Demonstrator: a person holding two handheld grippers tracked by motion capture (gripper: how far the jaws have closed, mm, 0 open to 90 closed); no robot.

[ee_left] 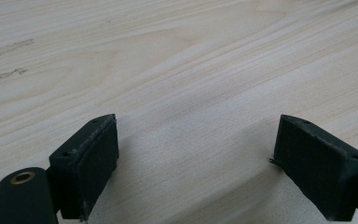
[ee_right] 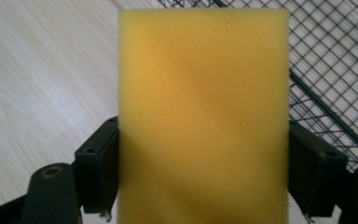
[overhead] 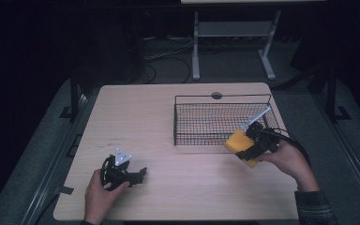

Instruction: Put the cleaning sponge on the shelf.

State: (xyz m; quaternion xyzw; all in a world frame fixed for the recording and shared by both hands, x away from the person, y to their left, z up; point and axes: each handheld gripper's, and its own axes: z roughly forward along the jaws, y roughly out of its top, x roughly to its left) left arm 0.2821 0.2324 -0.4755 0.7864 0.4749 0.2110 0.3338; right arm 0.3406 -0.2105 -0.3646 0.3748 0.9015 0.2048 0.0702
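The left hand (overhead: 101,192) lies near the desk's front left corner, its left gripper (overhead: 138,176) low over the desk, jaws wide apart with nothing between. The right hand (overhead: 288,159), near the right edge, holds the right gripper (overhead: 243,145) raised, its jaws clamped.

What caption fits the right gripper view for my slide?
Right gripper clamps a yellow sponge beside the wire basket.

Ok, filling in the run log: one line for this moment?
right gripper: holding yellow sponge | beside wire basket | left gripper: open, above table
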